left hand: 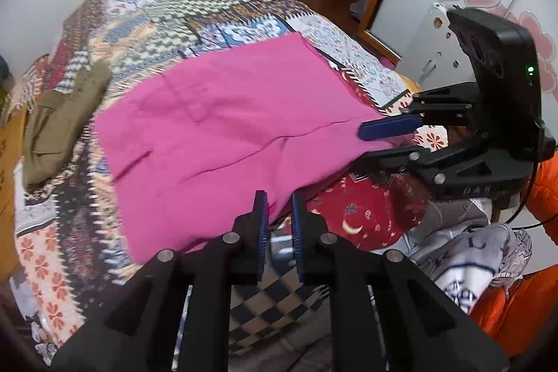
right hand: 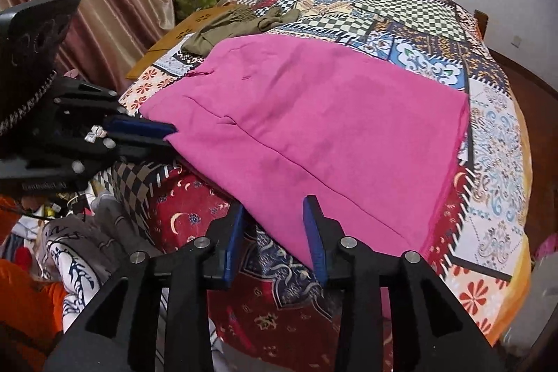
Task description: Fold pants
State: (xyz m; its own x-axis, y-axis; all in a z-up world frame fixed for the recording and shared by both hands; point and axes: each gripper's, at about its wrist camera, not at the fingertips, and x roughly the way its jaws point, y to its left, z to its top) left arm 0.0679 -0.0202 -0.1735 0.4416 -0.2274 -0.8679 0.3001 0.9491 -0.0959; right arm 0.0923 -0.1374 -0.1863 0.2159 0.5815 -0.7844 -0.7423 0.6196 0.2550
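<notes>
A: Pink pants (left hand: 223,124) lie spread flat on the bed (left hand: 195,9) over the patchwork quilt, near edge hanging just off the bedside toward the claws. Agree?

B: Yes. Olive garment (left hand: 59,124) bunched to the far left side, apart from the pants. Ignore it.

A: Left claw (left hand: 279,215), state?

B: Parted, narrow gap, nothing between the pads. Left pad touches or nearly touches the pink edge; can't say which. Seen from the right wrist view, the left claw (right hand: 171,135) sits right at the pants' near corner, jaws look close together there, but no cloth clearly pinched.

A: Right claw (right hand: 275,225)?

B: Open, wider gap. Pants hem runs across in front of it, partly over the right pad. Left wrist view shows the right claw (left hand: 380,142) at the other near corner, one blue finger above the fabric, one below.

A: So step in hand, my guess: grabbing the two near corners for the first fold.

B: Same guess. Doing it well: push each claw further in so both fabric layers sit between the pads, not just the top one. Close both at matching spots along the edge, else the fold goes skew.

A: Risks?

B: Thin cloth slipping out, or snagging the quilt underneath. Lift slightly before carrying over.
</notes>
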